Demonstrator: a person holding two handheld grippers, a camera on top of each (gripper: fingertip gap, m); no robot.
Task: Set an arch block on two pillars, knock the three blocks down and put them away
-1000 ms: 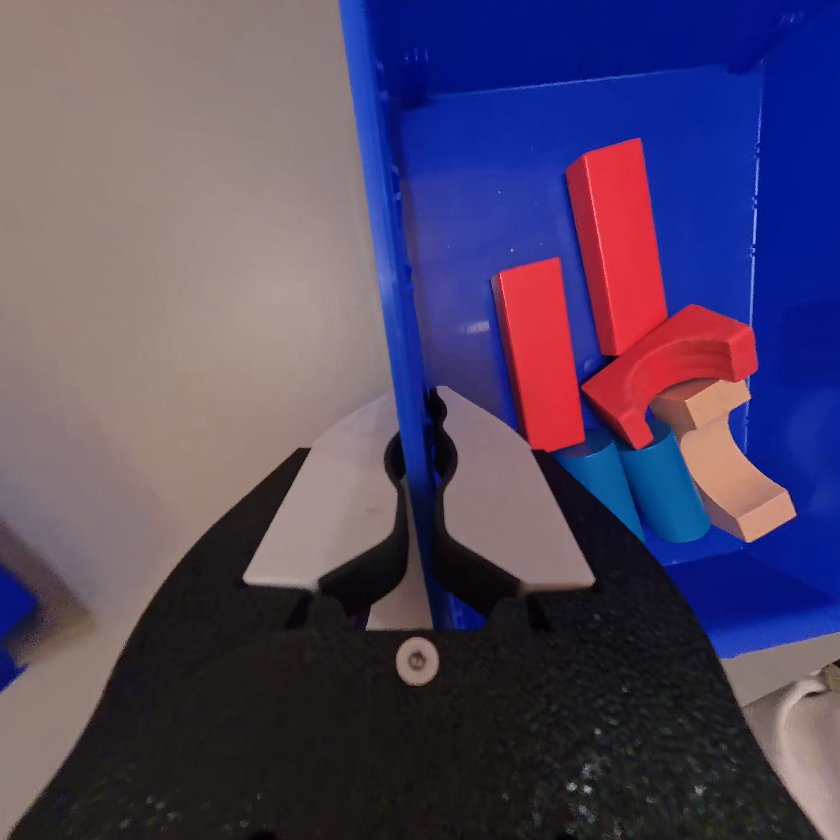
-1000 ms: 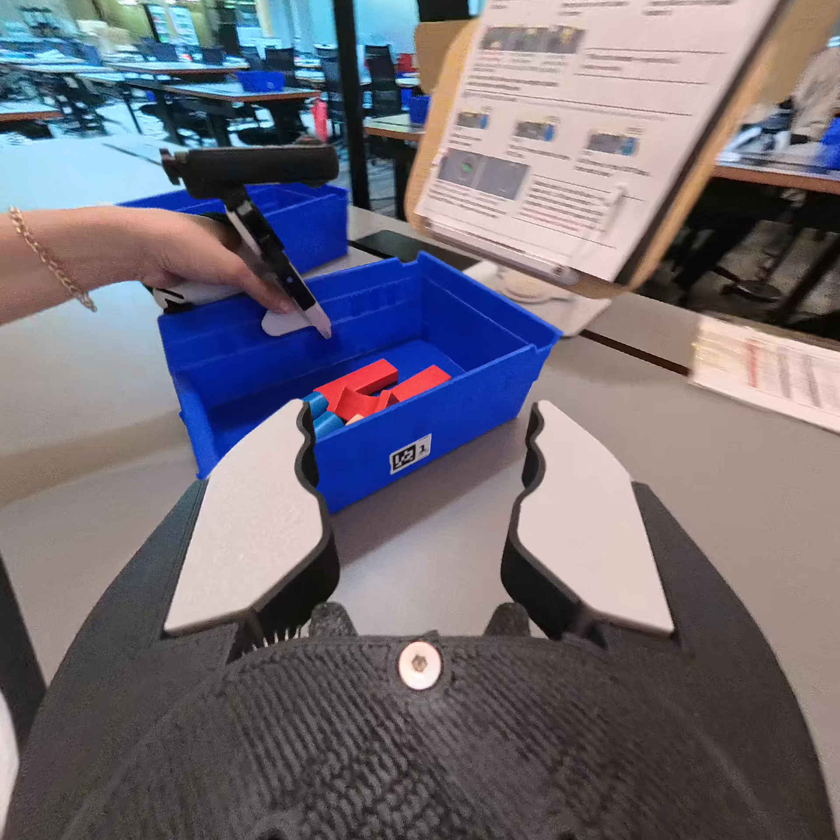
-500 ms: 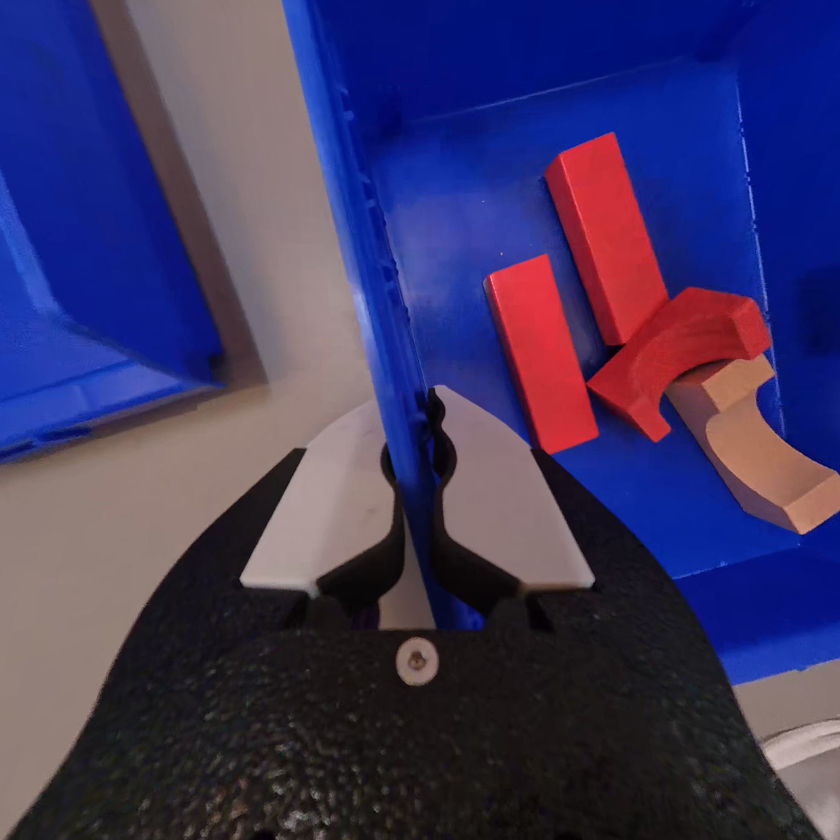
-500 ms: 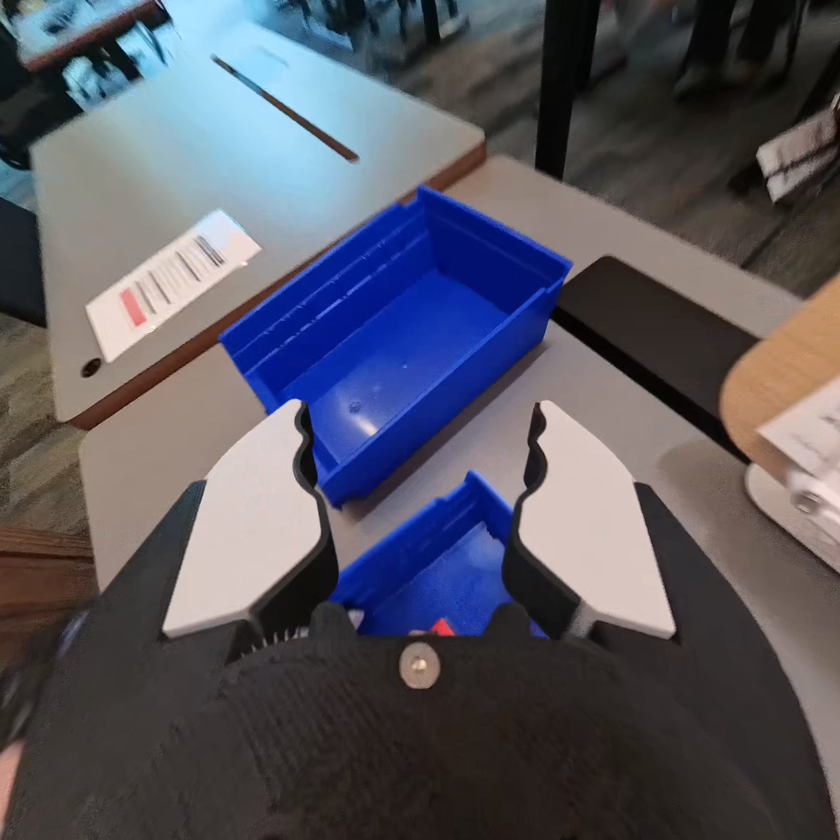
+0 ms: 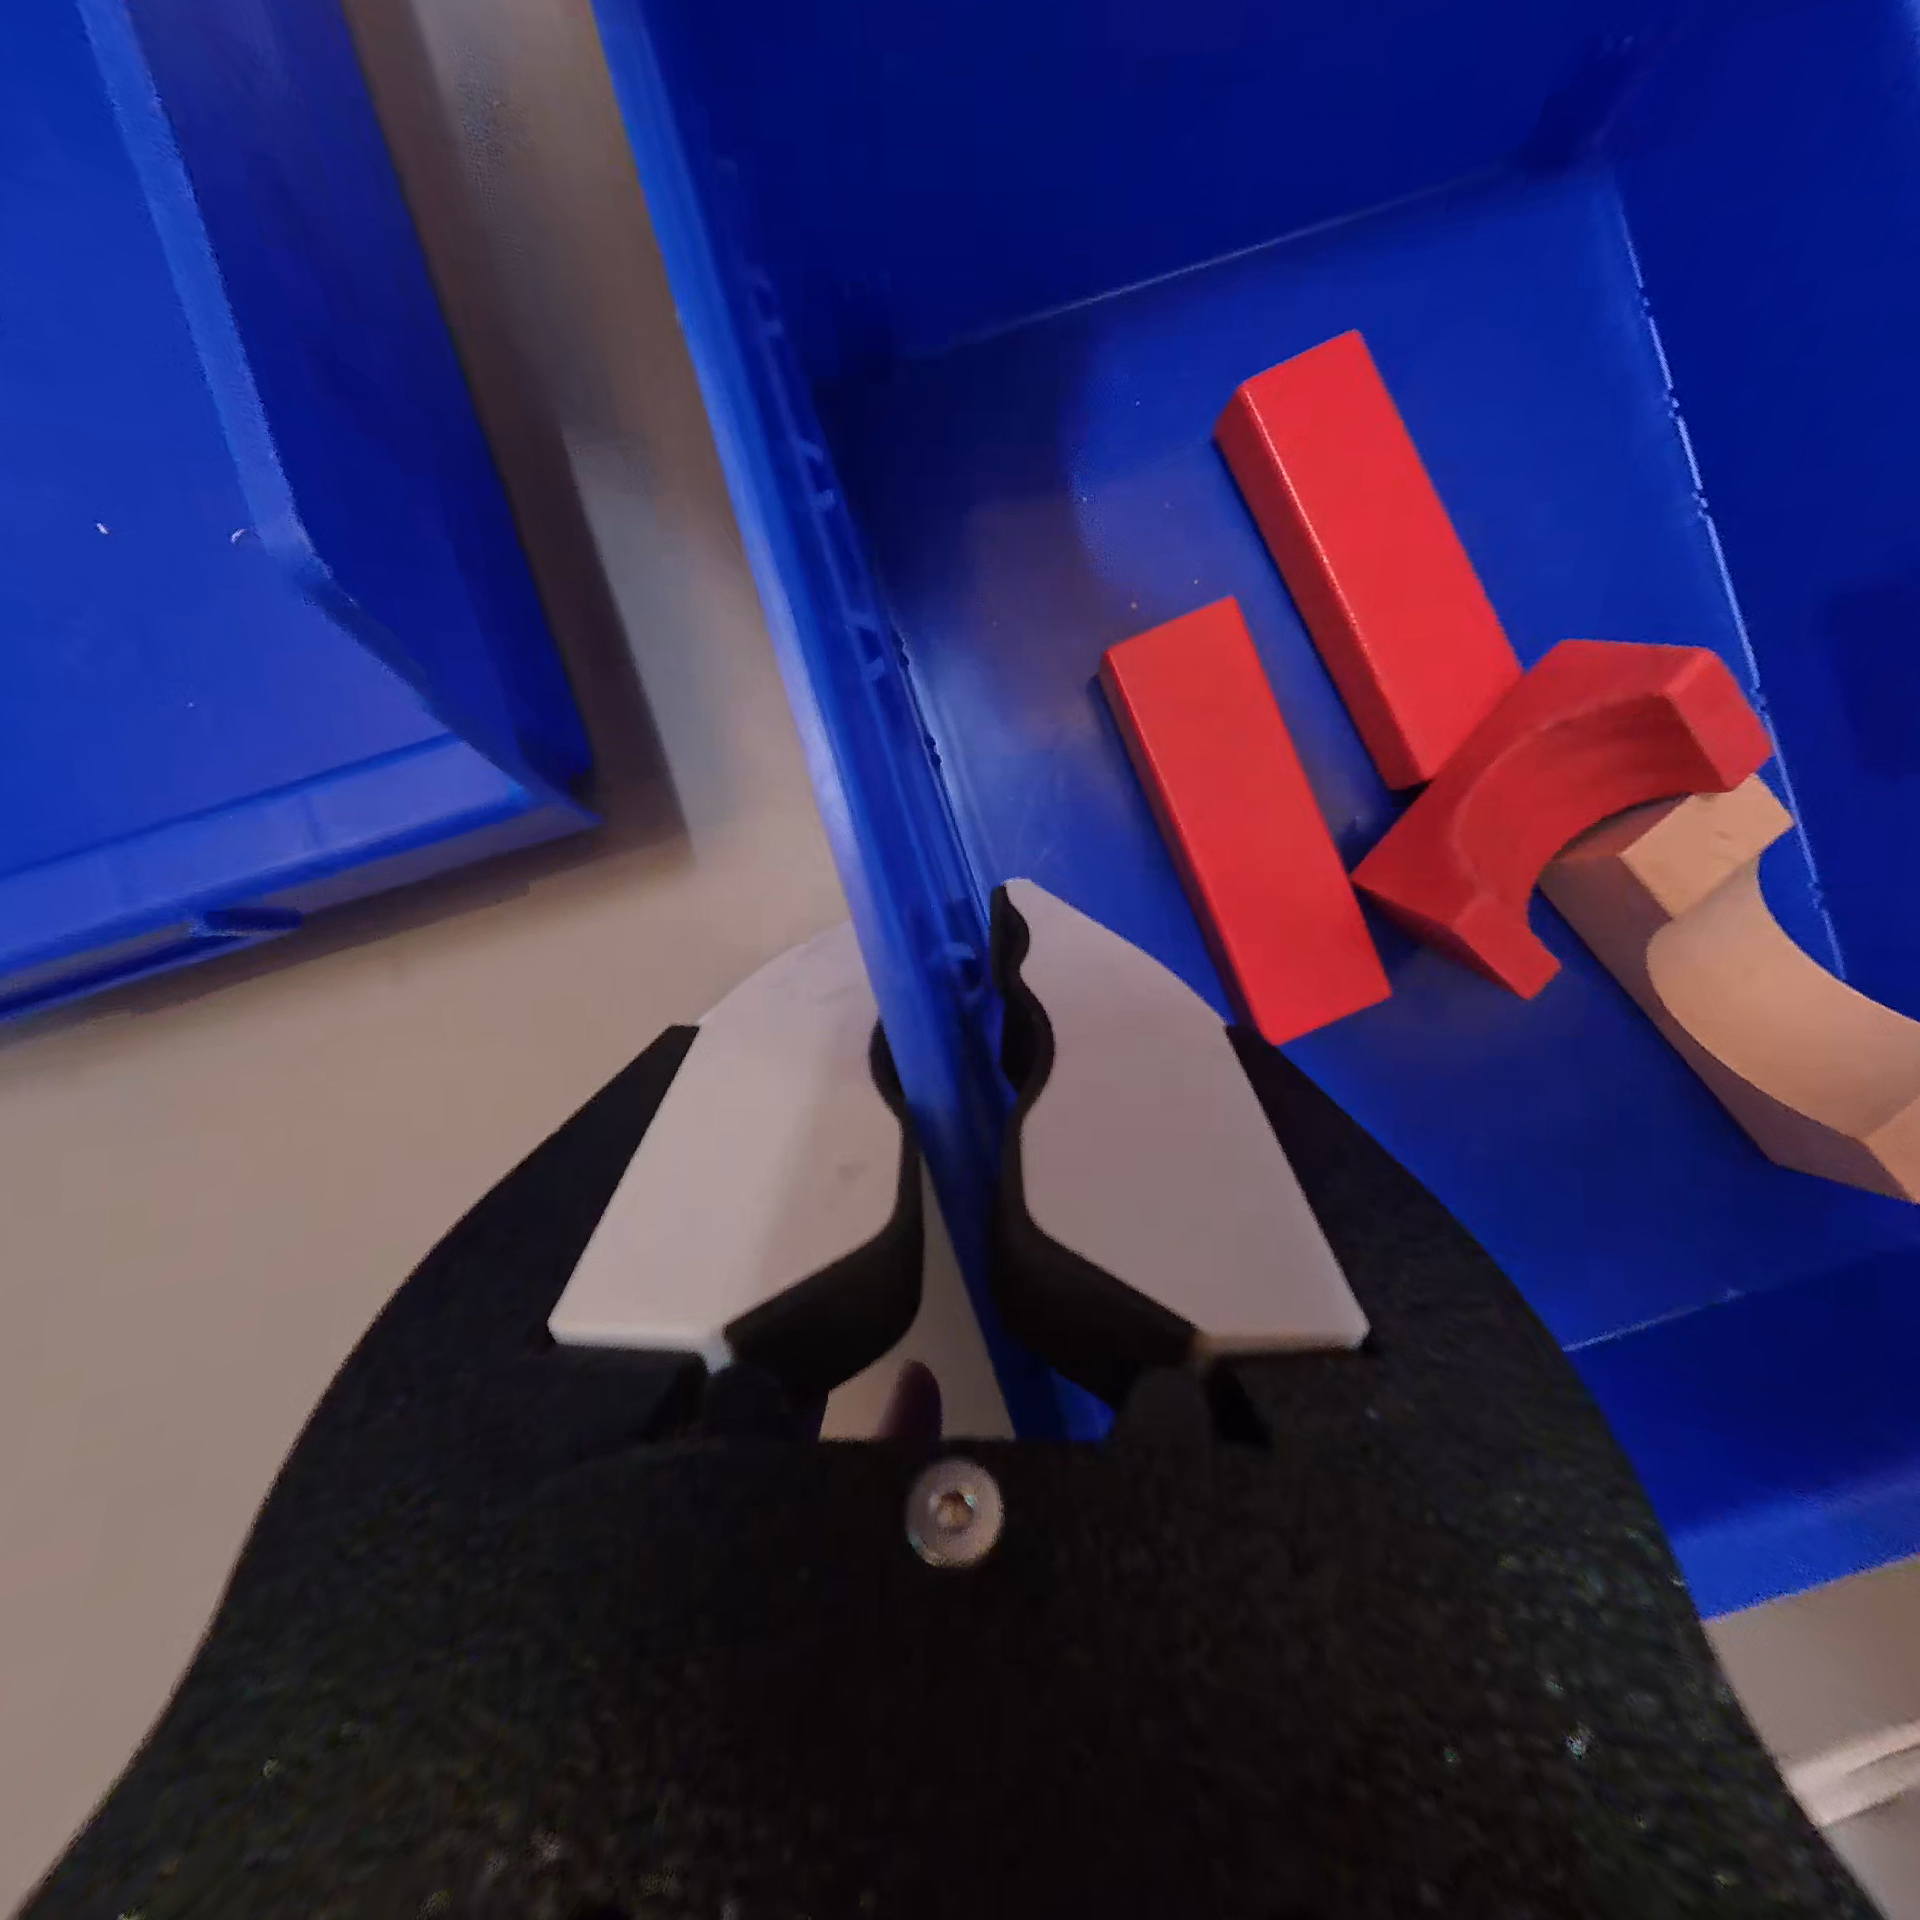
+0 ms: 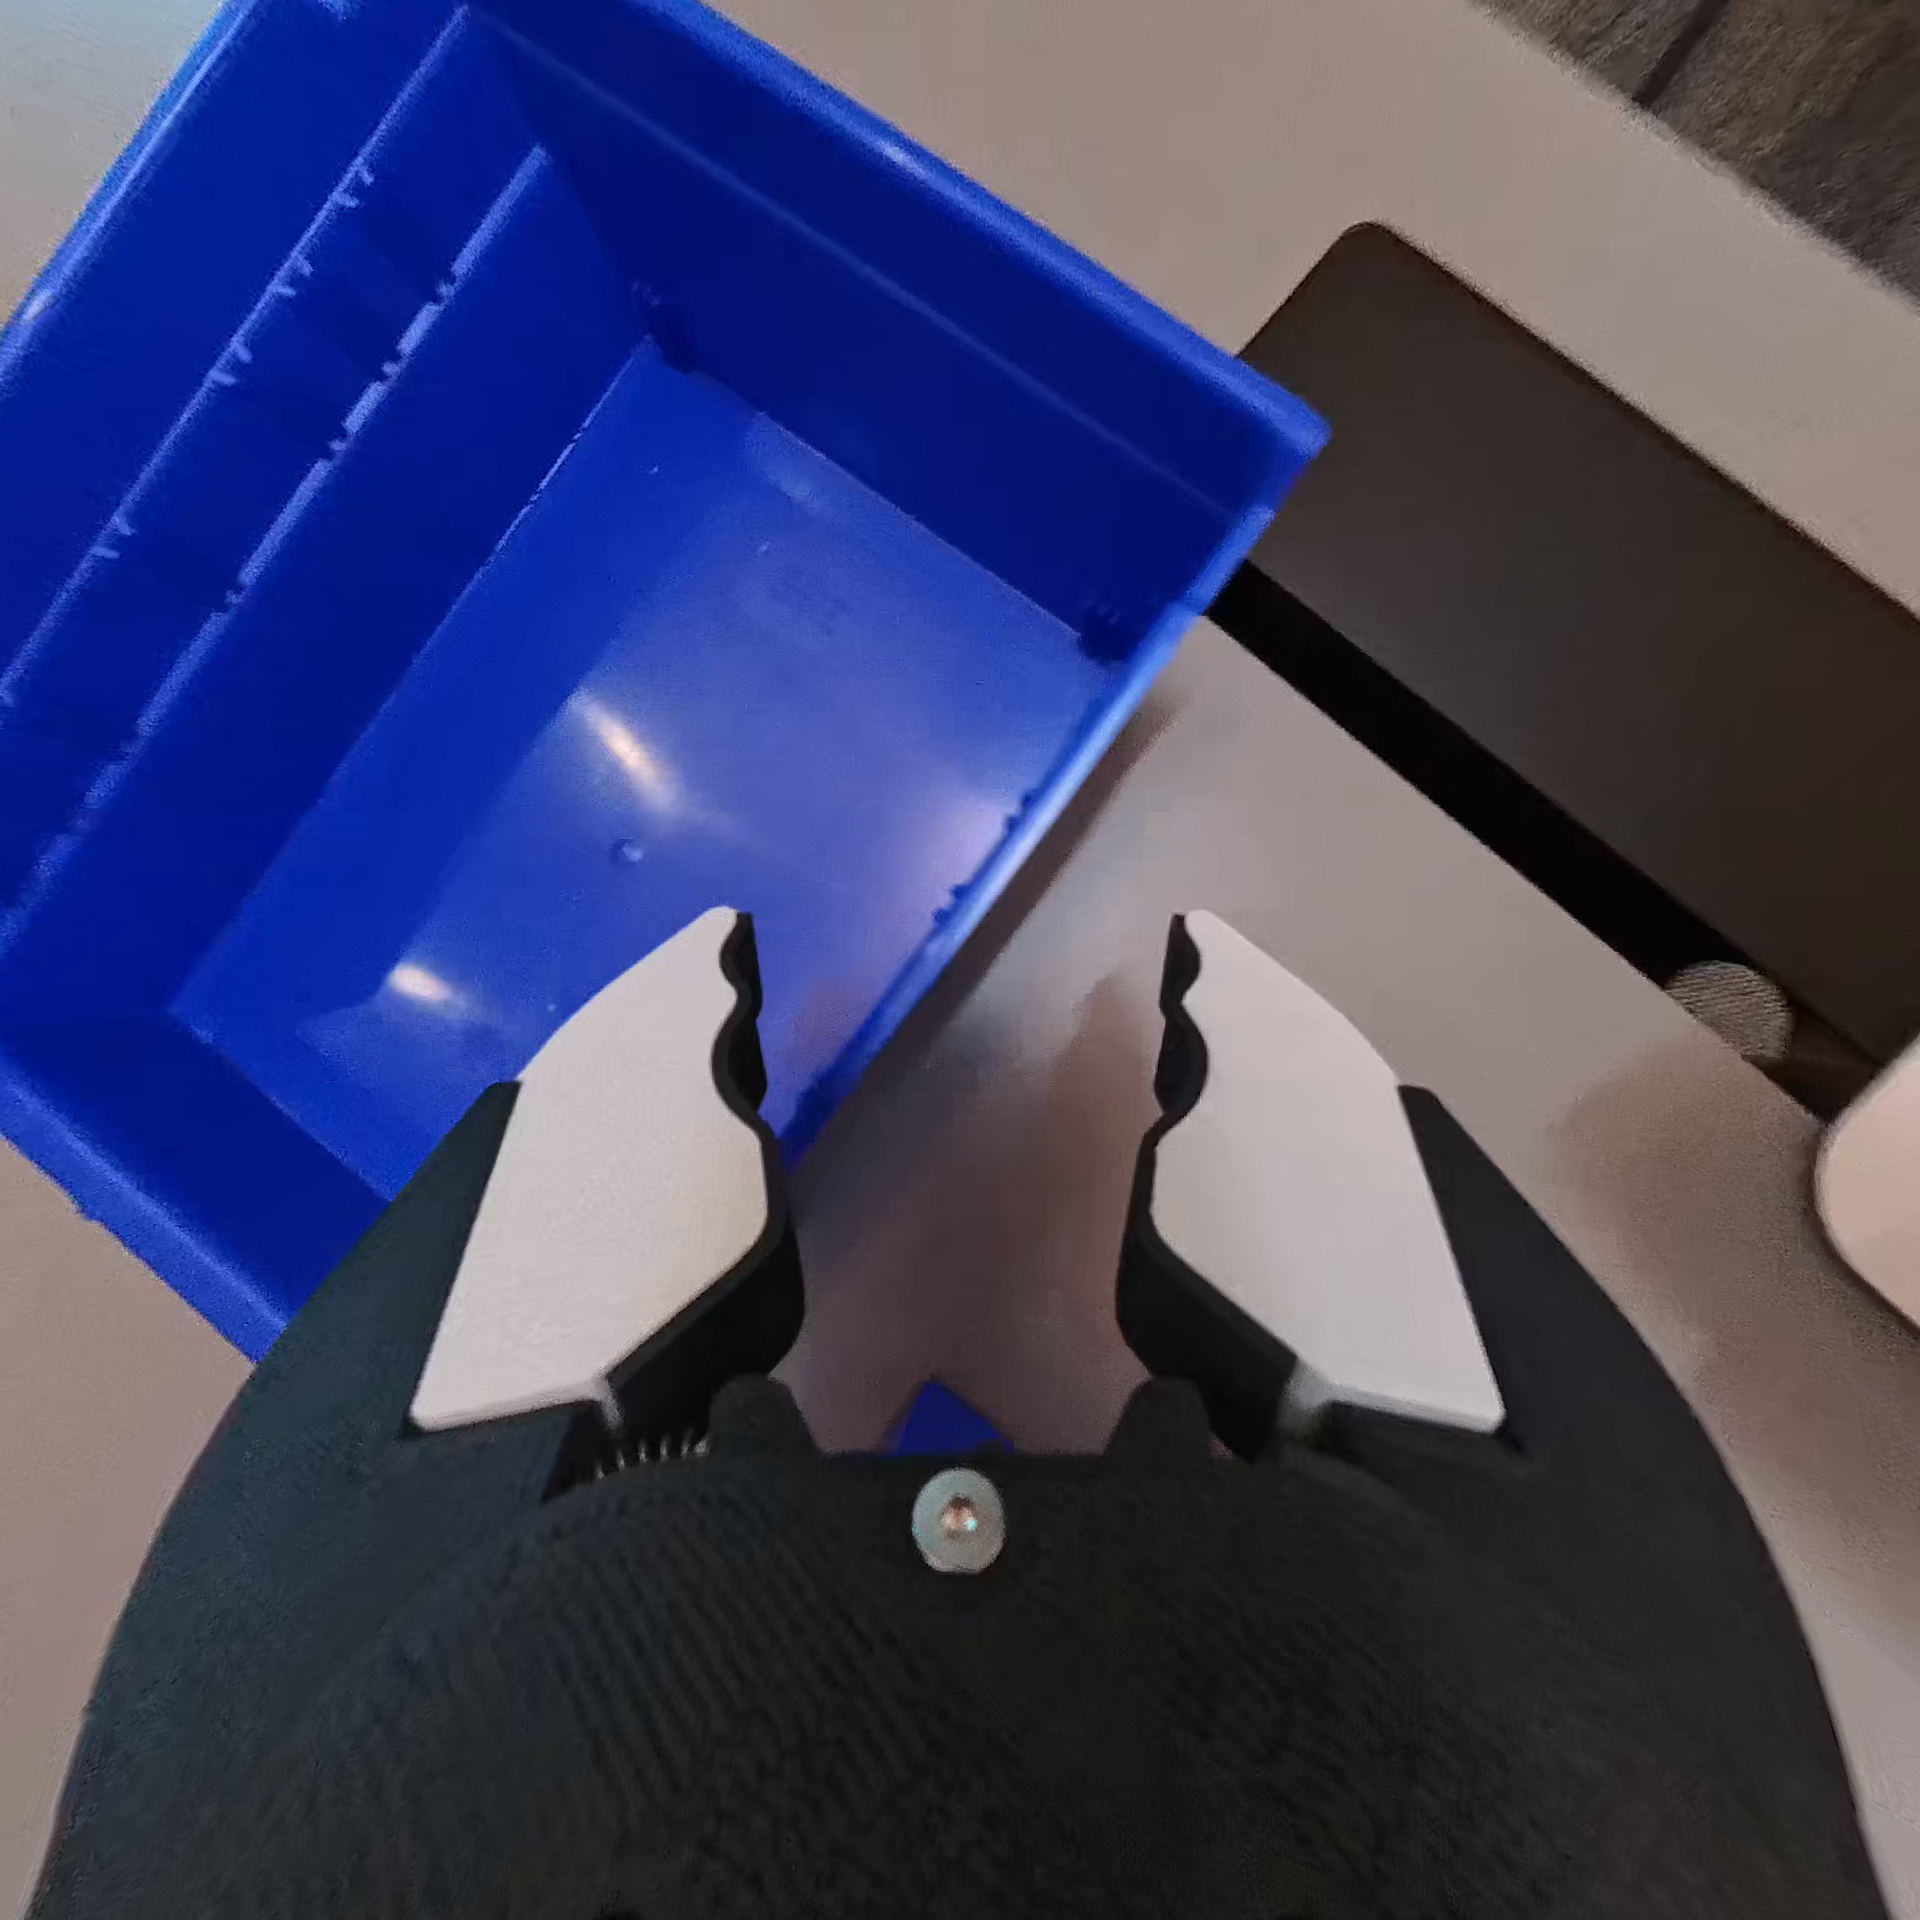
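The grey table is seen under two blue bins. The near bin, its long axis running away from the camera, is clamped by its side wall in the nearly shut left gripper. Two red bars, a red arch and a tan arch are held inside; the blue cylinders are now out of view. The right gripper, spread wide and holding nothing, has been brought over the far bin, which is bare inside.
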